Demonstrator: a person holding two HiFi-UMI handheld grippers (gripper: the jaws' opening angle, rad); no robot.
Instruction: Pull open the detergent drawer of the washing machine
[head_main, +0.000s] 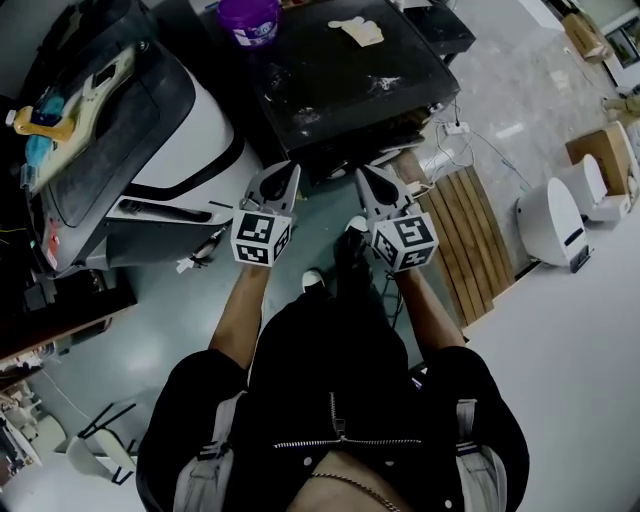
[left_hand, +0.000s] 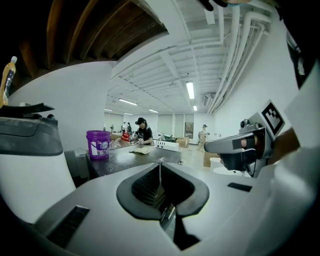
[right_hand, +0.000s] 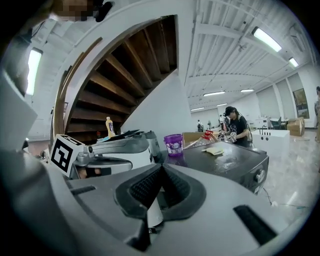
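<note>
Two grippers, both empty: the left gripper and the right gripper have their jaws pressed together. They are held side by side just short of the washing machine, a dark box with a purple bucket on its top. No view shows the detergent drawer plainly; presumably it sits in the machine's front. It is likely light plastic that slides a little stiffly, best hooked by its front lip with spread jaws.

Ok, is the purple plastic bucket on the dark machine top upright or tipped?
Upright. The purple plastic bucket stands on its base on the dark machine top, rim upward.
</note>
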